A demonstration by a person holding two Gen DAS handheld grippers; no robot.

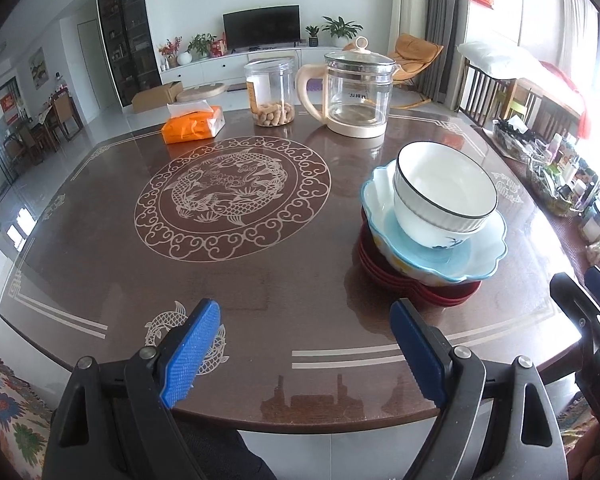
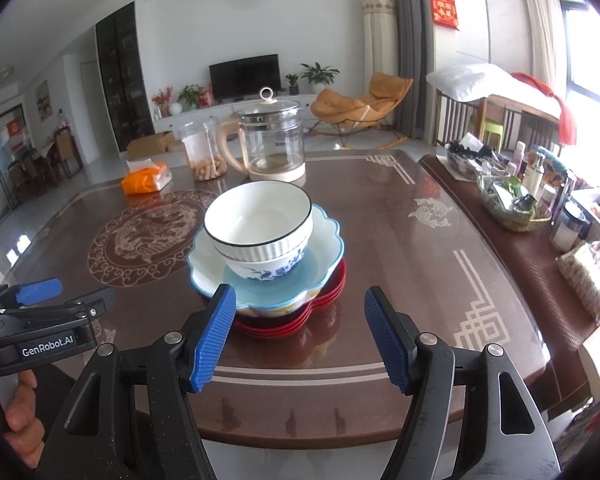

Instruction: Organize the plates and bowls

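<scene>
While both jaws gape empty, the stacked bowls (image 2: 260, 248) sit beyond.

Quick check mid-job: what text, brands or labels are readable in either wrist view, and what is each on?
"GenRobot.AI": on the left gripper body, seen in the right wrist view.
"DAS": partial lettering on the right gripper body, cut off.
Glass kettle: printed mark, too blurred.
Red wall hanging: characters too small.
</scene>
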